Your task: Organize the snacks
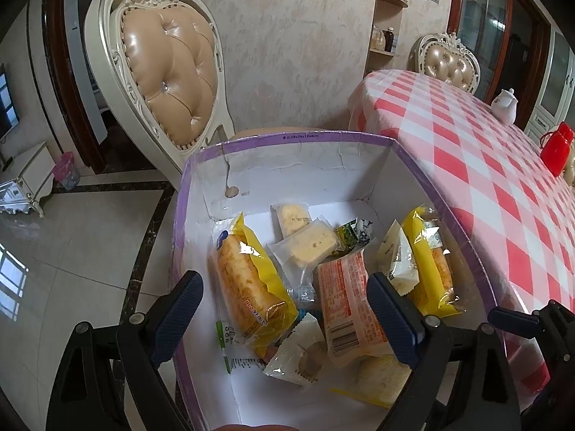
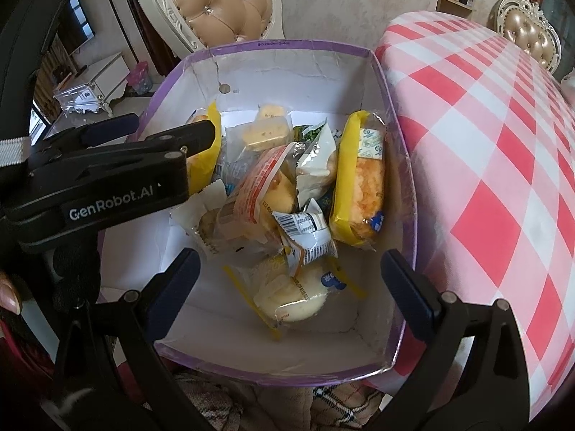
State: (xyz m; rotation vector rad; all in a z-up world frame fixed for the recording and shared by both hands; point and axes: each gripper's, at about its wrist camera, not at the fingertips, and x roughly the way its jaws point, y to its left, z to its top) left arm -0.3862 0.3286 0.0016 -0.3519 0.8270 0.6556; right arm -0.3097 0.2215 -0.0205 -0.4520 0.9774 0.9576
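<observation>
Nearest the lens, the left claw [image 1: 284, 318] hangs spread wide over the near end of the box [image 1: 298, 137], nothing between its blue pads. One finger stands outside the box's left wall, the other inside it above the orange-printed packet [image 1: 345, 309]. The right claw [image 2: 287, 280] is likewise spread and empty, its fingers [image 2: 179, 280] straddling the near, less crowded end of the box, where a pale bun in a yellow-edged wrapper [image 2: 298, 301] lies alone on the white floor.

The snacks all sit inside this purple-rimmed white box. Packets crowd the middle — a yellow-wrapped cake [image 1: 251, 280] along the left wall, a second yellow-wrapped cake [image 1: 431, 265] against the right wall, and clear wrappers of pale cake [image 1: 309, 248] heaped between them. Bare white floor shows at the far end, under the torn back wall, and in the near corners.

The box's right edge lies just beside the rounded edge of the bench [image 1: 485, 151], which is covered in a red-and-white check cloth. In the right wrist view that stretch of cloth is bare. Farther along it stand a red container [image 1: 557, 151] and a white teapot [image 1: 505, 104].

To the left the tiled floor [image 1: 72, 251] lies open. Beyond the box's far rim a tufted chair [image 1: 172, 72] stands close against it, the wall behind.
</observation>
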